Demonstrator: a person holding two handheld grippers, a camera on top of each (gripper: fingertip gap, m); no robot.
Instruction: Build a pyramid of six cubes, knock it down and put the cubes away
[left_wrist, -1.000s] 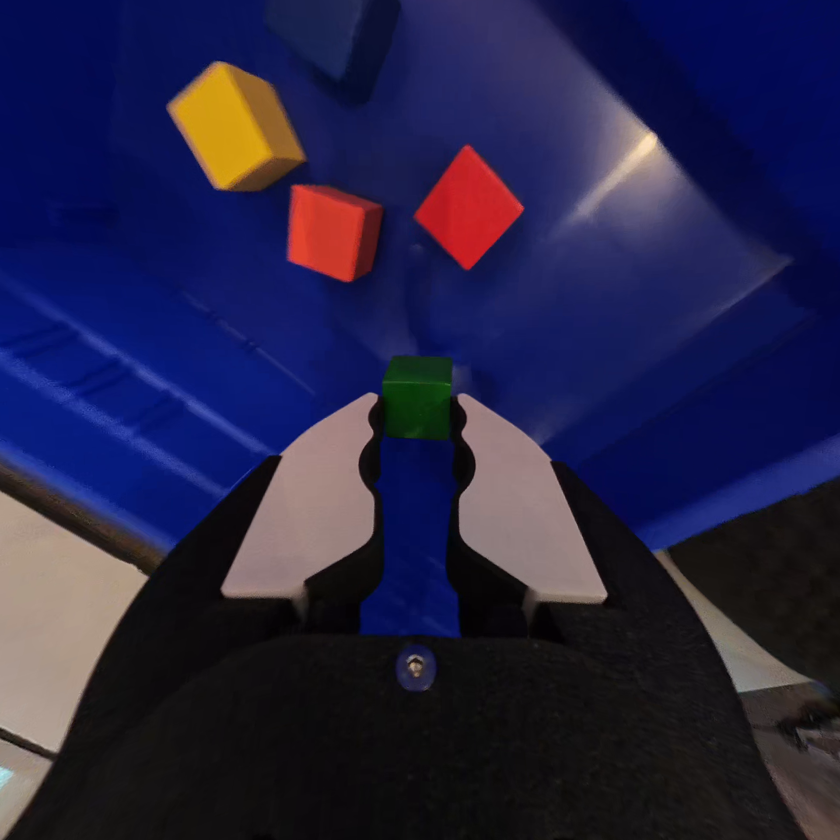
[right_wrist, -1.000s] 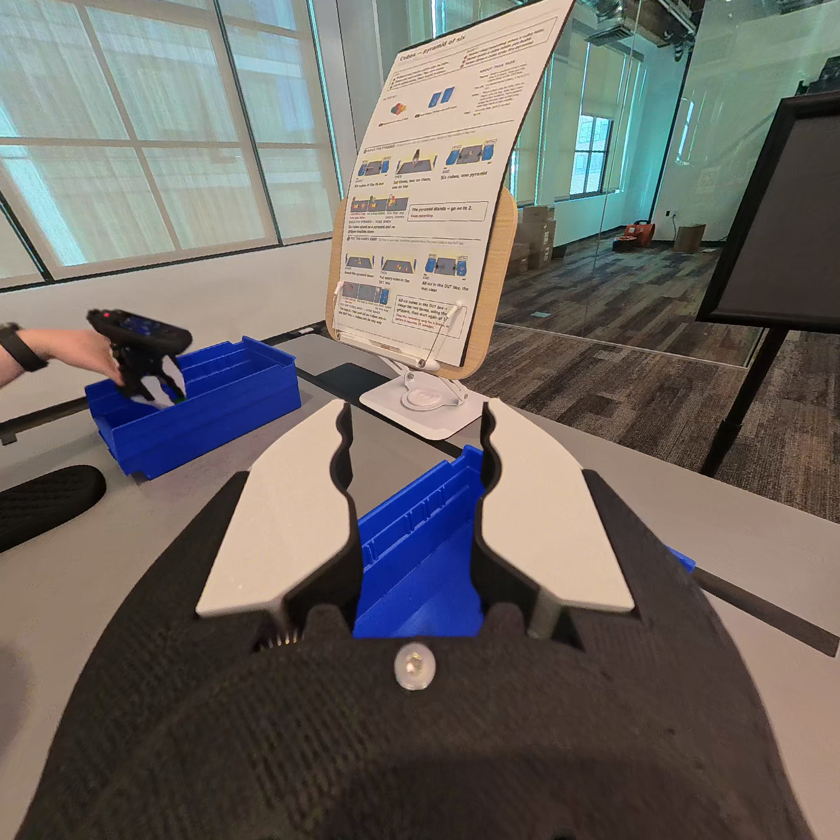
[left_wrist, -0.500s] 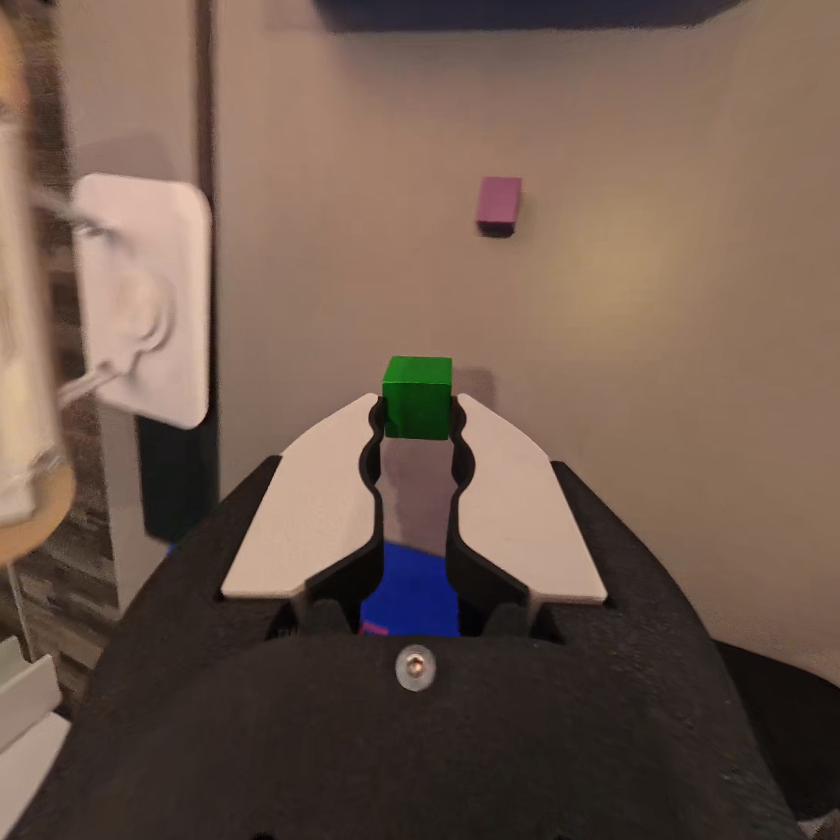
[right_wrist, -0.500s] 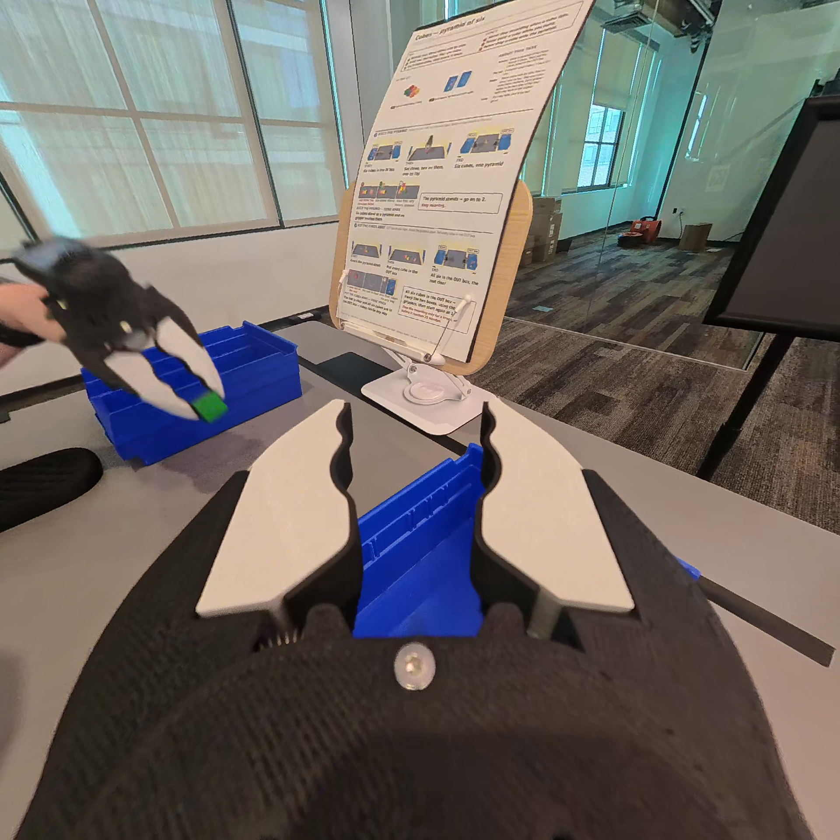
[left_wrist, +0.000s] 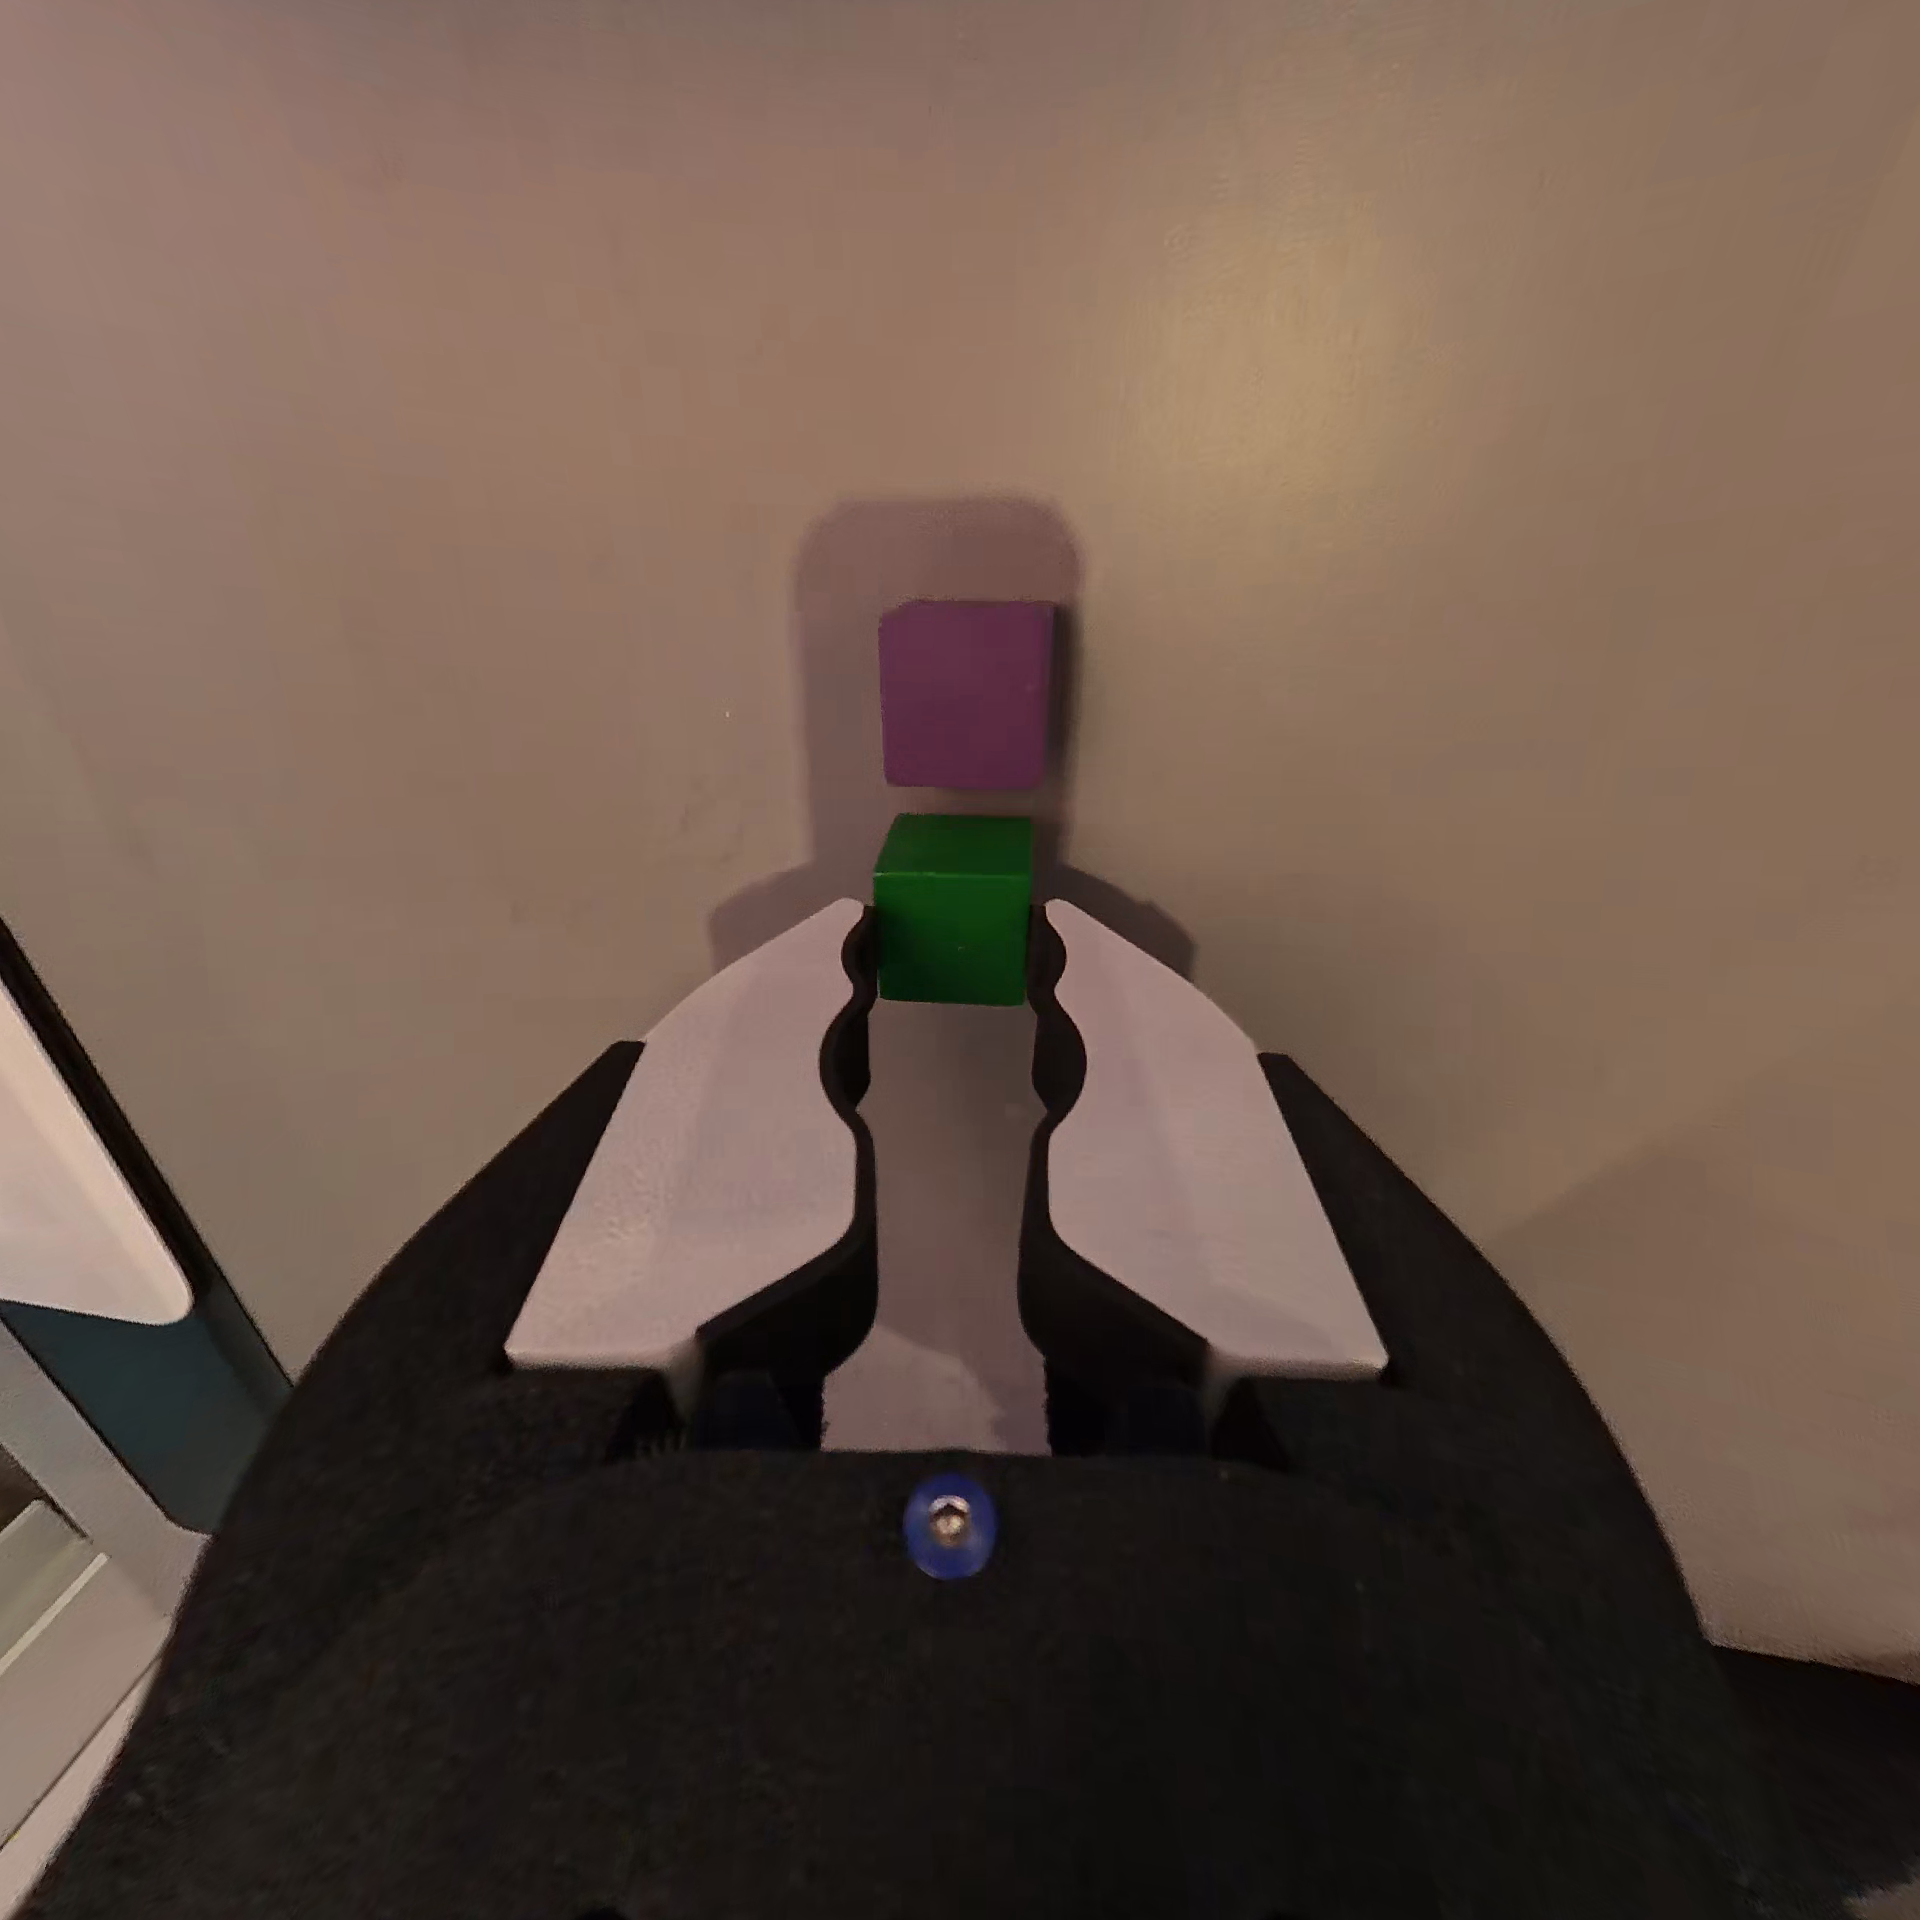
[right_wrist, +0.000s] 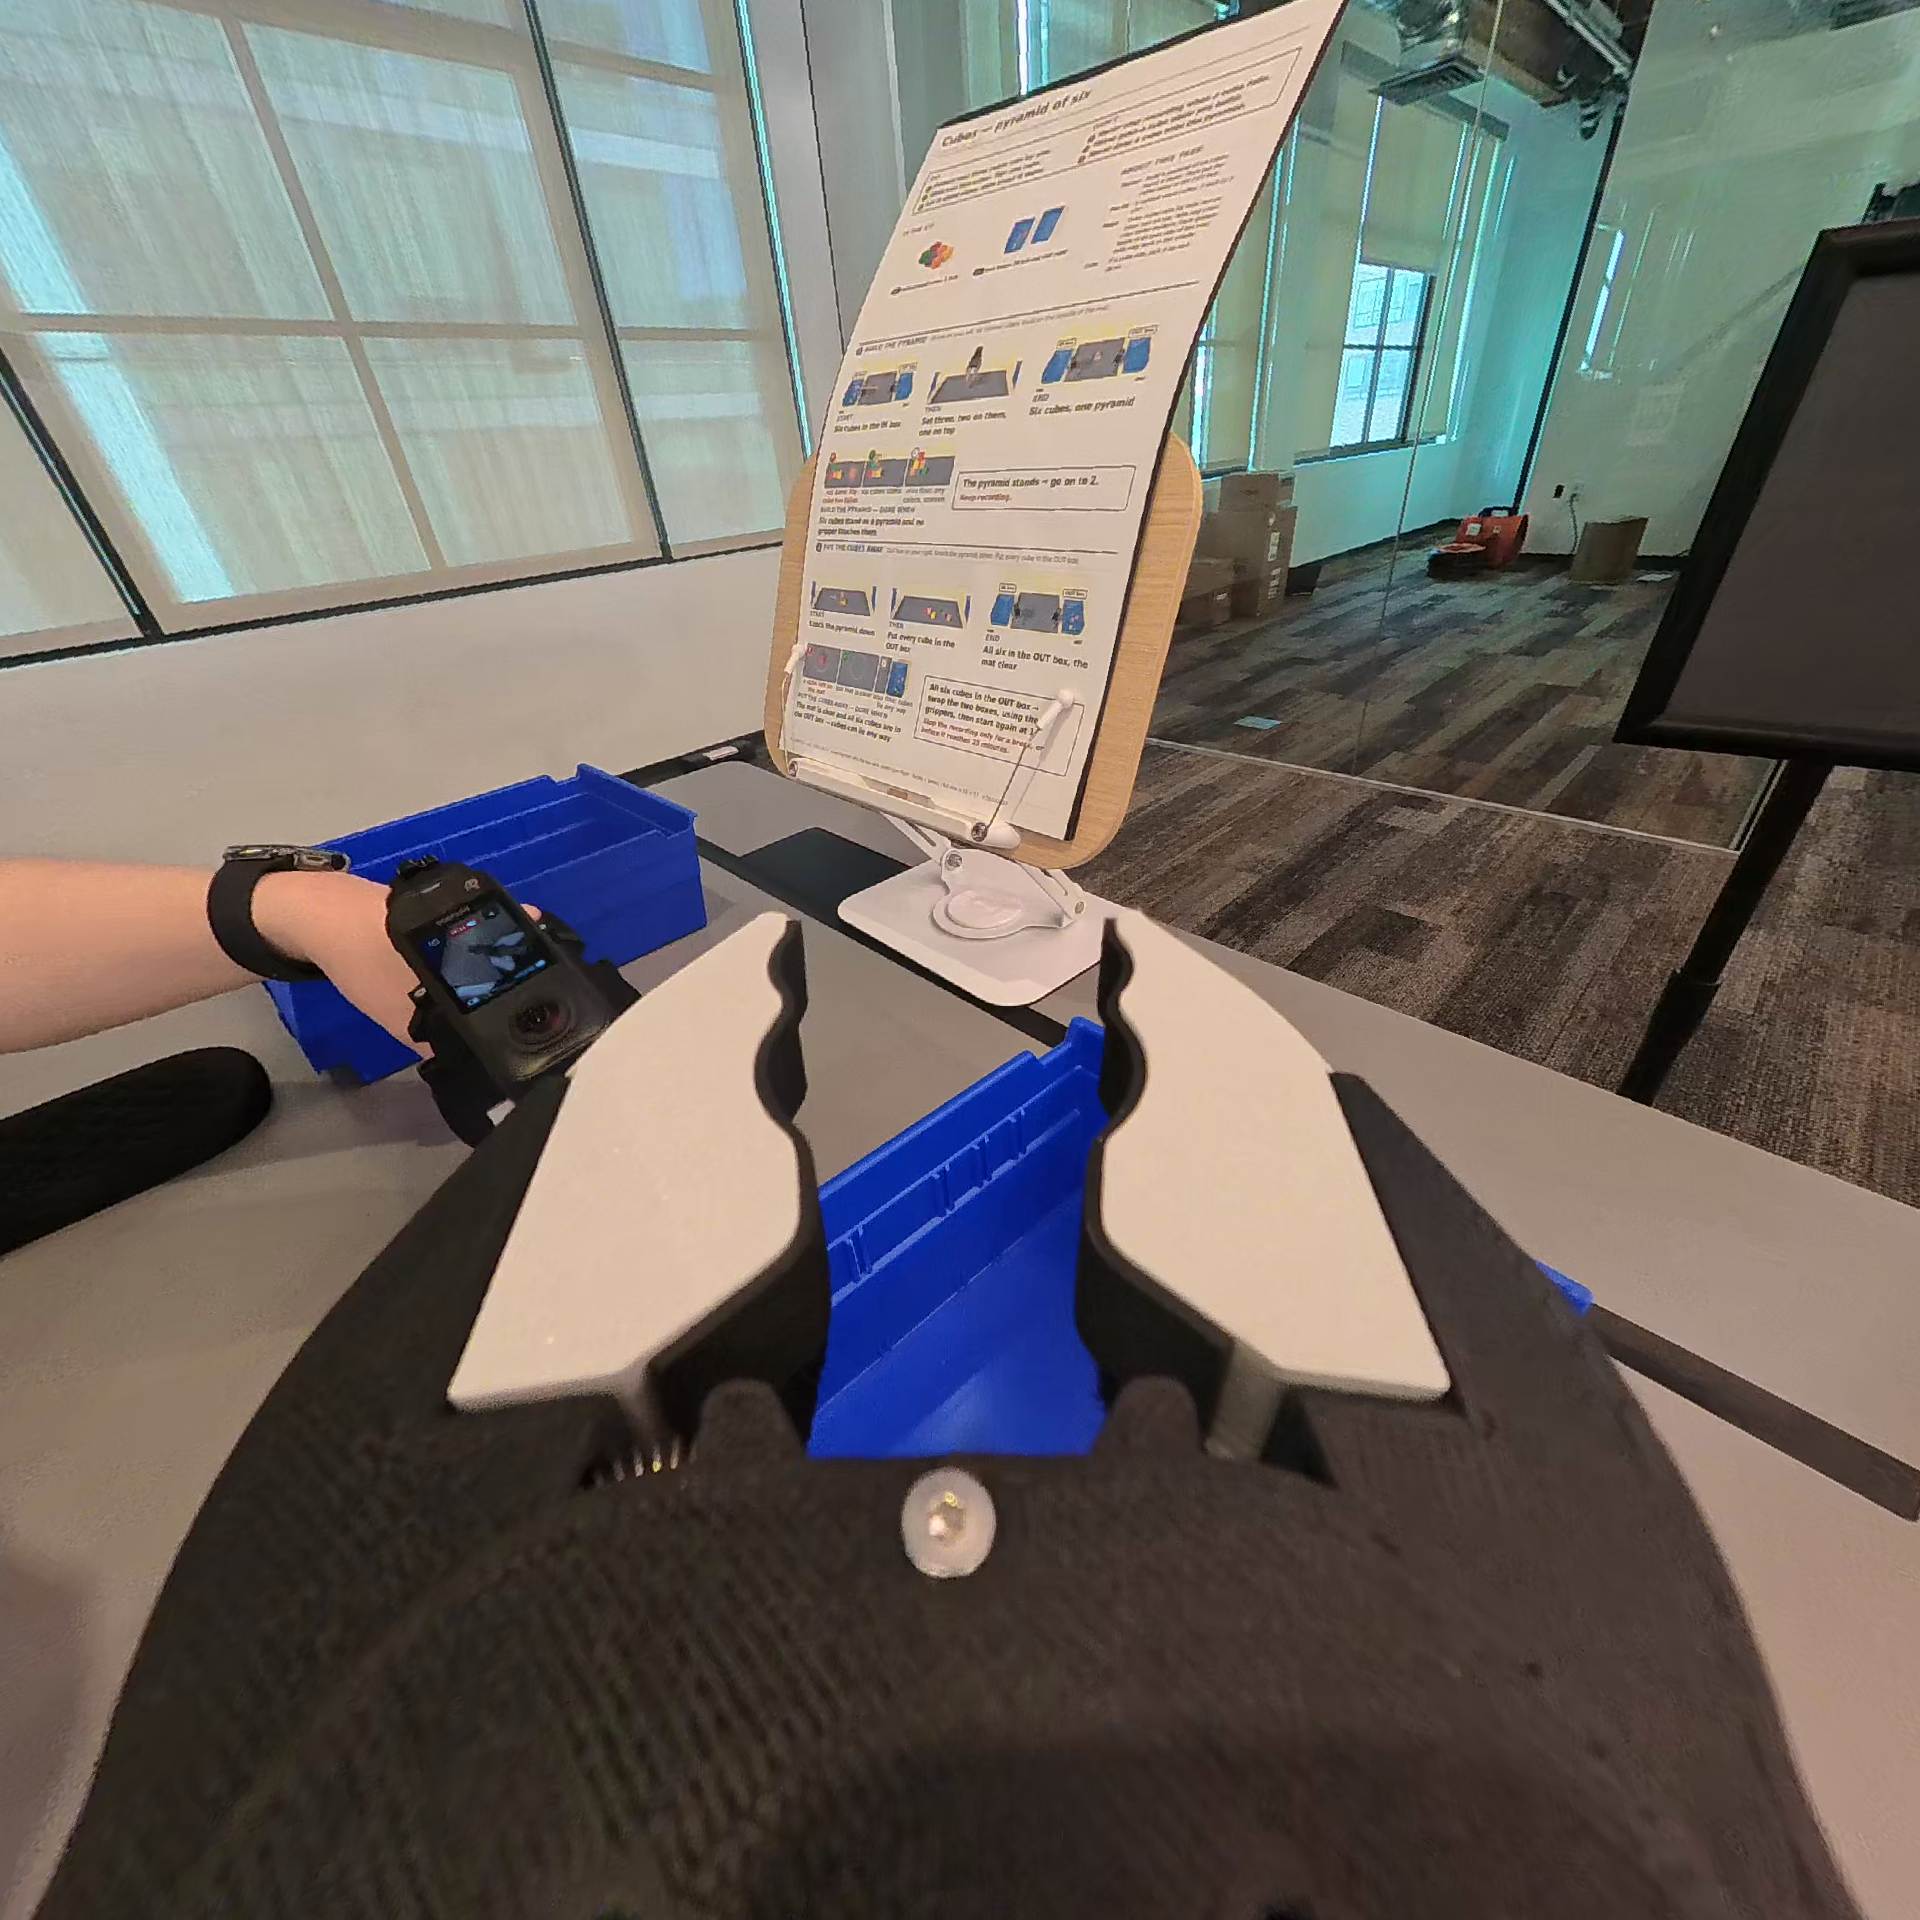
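Note:
In the left wrist view my left gripper (left_wrist: 954, 914) is shut on a green cube (left_wrist: 954, 910) and holds it low over the grey table (left_wrist: 416, 520), just short of a purple cube (left_wrist: 964, 694) that rests on the table. In the right wrist view my right gripper (right_wrist: 951, 966) is open and empty above a blue bin (right_wrist: 966, 1226). The left gripper's body with its camera (right_wrist: 499, 987) shows at the left there, held by a hand; its fingers are hidden behind my right gripper's left finger (right_wrist: 665, 1143).
A second blue bin (right_wrist: 540, 862) stands at the back left of the table. An instruction sheet on a wooden stand (right_wrist: 997, 499) stands at the back. A black padded rest (right_wrist: 114, 1132) lies at the left. The grippers' ends are close to 35 centimeters from one another.
My left gripper has carried the green cube out of the far blue bin and across the table, down to the purple cube, which now looms close. My right gripper has stayed put, open.

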